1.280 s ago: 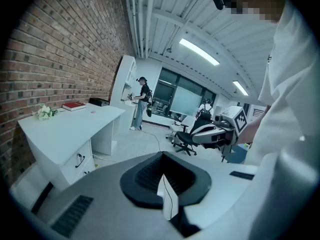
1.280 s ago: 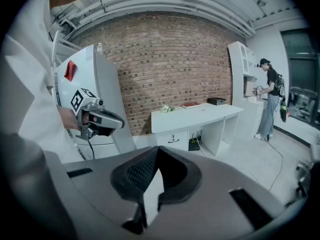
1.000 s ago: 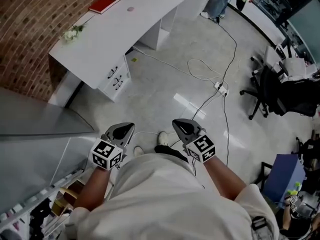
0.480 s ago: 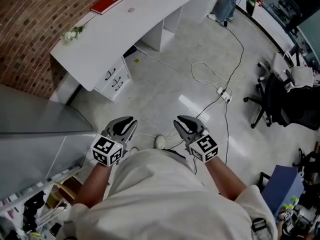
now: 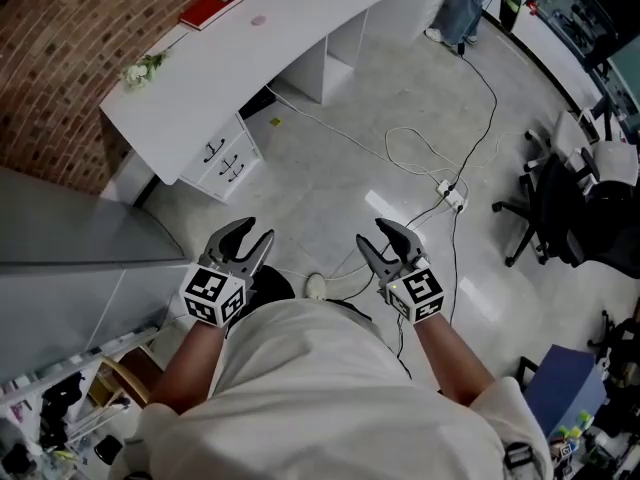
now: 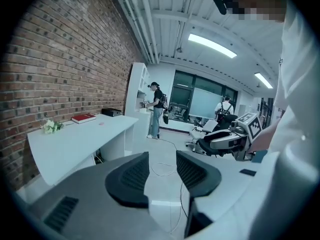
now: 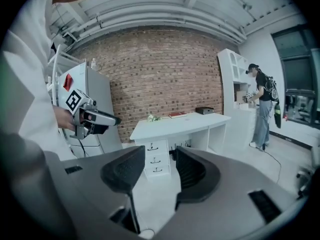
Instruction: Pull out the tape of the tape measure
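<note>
Tape measure: no view lets me tell its place or its long axis. Left tongs (image 5: 255, 231) and right tongs (image 5: 375, 233), with ribbed dark pads (image 6: 134, 175), are opening with nothing between them, near the smooth, white, curved-edged desk (image 5: 230, 63).

**A:** Where does the head view look from?

**B:** From high above, steeply down onto the floor (image 5: 340, 178) and the white desk (image 5: 230, 68) beside the brick wall (image 5: 60, 58).

**A:** And the gripper views?

**B:** Both look out level from low down. The left gripper view faces along the desk toward the windows (image 6: 200, 101). The right gripper view faces the desk's drawer front (image 7: 154, 165) and the brick wall. All three share the desk and its red book (image 5: 210, 6).
</note>
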Action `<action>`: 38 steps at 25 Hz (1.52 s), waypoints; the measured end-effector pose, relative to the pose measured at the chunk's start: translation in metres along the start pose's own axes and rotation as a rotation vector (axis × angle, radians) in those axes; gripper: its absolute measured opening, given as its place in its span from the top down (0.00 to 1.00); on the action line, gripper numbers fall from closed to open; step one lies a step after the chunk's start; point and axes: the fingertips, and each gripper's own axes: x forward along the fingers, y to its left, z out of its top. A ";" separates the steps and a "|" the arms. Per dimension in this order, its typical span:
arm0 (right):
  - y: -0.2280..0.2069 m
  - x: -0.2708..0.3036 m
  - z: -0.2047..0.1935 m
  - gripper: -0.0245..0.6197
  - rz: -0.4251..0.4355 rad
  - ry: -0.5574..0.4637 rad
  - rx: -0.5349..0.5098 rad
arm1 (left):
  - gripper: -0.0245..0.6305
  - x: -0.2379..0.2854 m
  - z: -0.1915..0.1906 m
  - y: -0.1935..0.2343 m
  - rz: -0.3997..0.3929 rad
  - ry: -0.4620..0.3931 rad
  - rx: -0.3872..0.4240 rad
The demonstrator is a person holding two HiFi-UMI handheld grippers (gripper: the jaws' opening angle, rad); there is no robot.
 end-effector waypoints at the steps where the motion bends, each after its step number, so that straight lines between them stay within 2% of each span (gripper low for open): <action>1: -0.004 -0.002 0.001 0.68 -0.005 -0.003 0.003 | 0.70 0.003 0.002 0.000 0.005 0.003 0.002; 6: -0.029 -0.001 -0.001 0.68 -0.039 -0.002 0.033 | 0.72 0.032 0.014 0.003 -0.024 0.014 0.017; 13: -0.073 0.019 0.000 0.68 -0.093 0.025 0.058 | 0.73 0.099 0.034 0.021 -0.092 0.002 0.029; 20: -0.136 0.046 0.024 0.68 -0.133 0.080 0.033 | 0.74 0.176 0.081 0.048 -0.136 -0.021 0.046; 23: -0.158 0.069 0.042 0.68 -0.132 0.097 0.011 | 0.74 0.199 0.095 0.065 -0.152 -0.028 0.026; 30: -0.193 0.127 0.077 0.68 -0.081 0.123 -0.033 | 0.74 0.235 0.118 0.114 -0.110 -0.050 -0.001; 38: -0.221 0.186 0.106 0.69 -0.024 0.102 -0.058 | 0.74 0.265 0.126 0.158 -0.058 -0.043 -0.013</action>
